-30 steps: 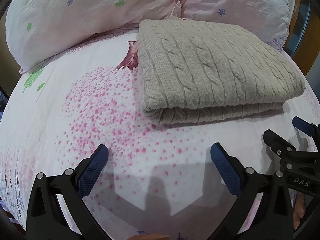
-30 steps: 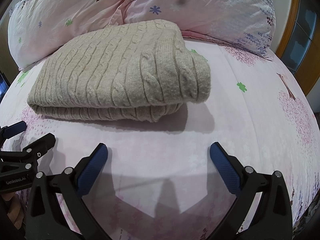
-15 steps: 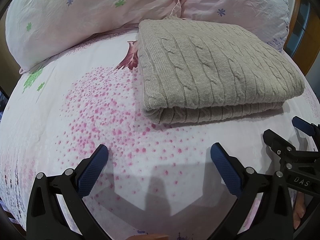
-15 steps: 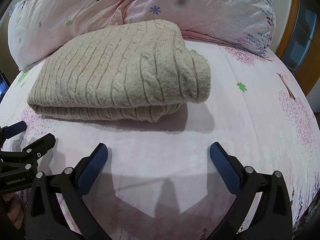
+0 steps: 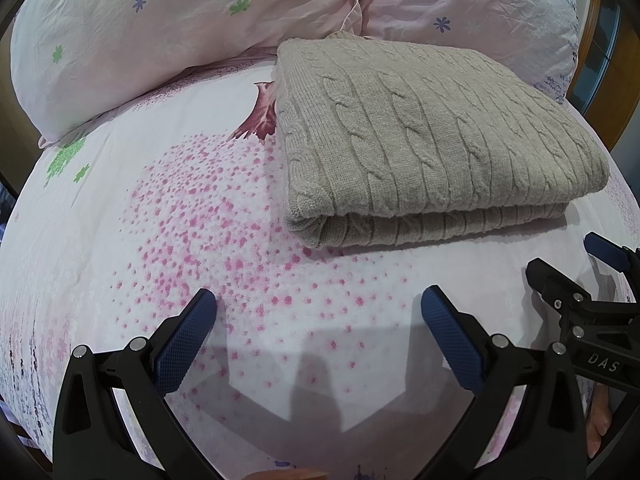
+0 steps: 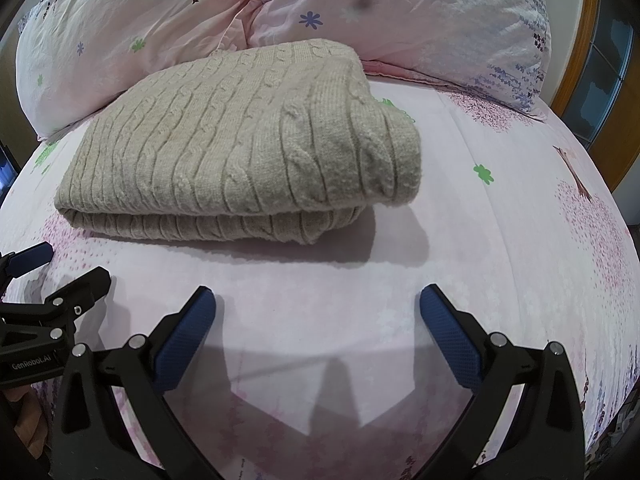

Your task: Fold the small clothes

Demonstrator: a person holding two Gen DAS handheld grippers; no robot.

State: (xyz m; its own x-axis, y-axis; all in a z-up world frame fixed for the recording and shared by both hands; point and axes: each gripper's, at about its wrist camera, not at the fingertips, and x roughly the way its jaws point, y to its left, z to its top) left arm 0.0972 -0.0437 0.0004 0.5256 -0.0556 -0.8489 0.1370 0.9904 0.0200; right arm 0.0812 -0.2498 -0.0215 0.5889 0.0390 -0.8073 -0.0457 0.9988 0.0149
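Folded beige sweater (image 5: pixel 432 140) lies on bedsheet (image 5: pixel 160 220), ahead of the spread, empty left gripper (image 5: pixel 318 308).

Setting: home bedroom, shown by a bed (image 5: pixel 120 240) with a pink tree-and-flower print sheet filling the frame, two matching pillows (image 6: pixel 420 12) across the top, and a wooden door frame (image 6: pixel 576 60) at the upper right edge.

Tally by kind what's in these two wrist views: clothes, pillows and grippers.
Folded beige sweater: 1
Pink floral pillows: 2
Grippers, left gripper and right gripper, both open and empty: 2
Total: 5
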